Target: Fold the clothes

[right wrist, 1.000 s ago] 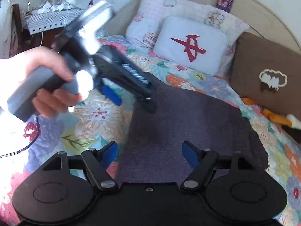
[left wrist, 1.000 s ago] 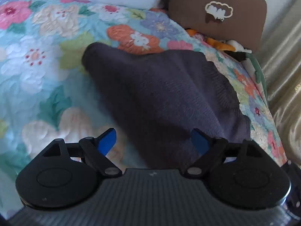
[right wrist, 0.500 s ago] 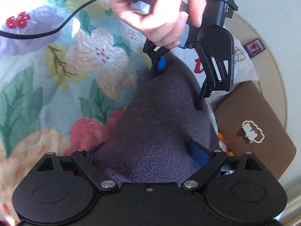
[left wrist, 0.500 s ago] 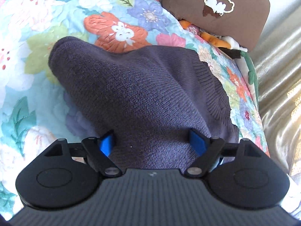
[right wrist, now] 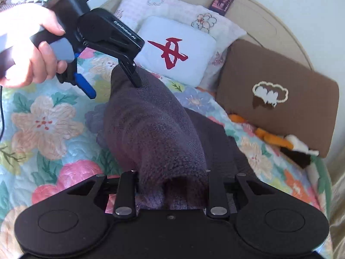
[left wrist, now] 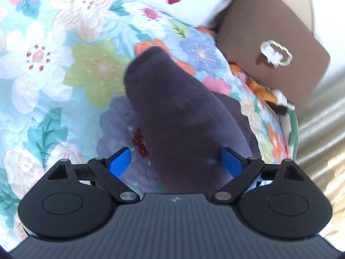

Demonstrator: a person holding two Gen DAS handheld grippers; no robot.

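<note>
A dark purple knit sweater [right wrist: 151,133] lies bunched lengthwise on the floral bedspread [right wrist: 47,125]. My right gripper [right wrist: 172,183] is shut on the near end of the sweater, which fills the gap between its fingers. My left gripper [right wrist: 114,84] is open at the sweater's far end, one blue pad [right wrist: 86,87] to the left of the cloth, the other finger pressed on top. In the left wrist view the sweater [left wrist: 179,116] runs between the open left gripper's [left wrist: 175,160] blue pads [left wrist: 119,163].
A white pillow with a red character [right wrist: 174,49], a brown cushion with a cloud patch [right wrist: 273,95] and a floral pillow stand at the headboard. An orange soft toy [right wrist: 271,138] lies by the cushion. A beige curtain [left wrist: 319,133] hangs along the bed's right side.
The right gripper has closed on the near end of the sweater. The sweater has been drawn into a narrower ridge. The left gripper stays open at its far end.
</note>
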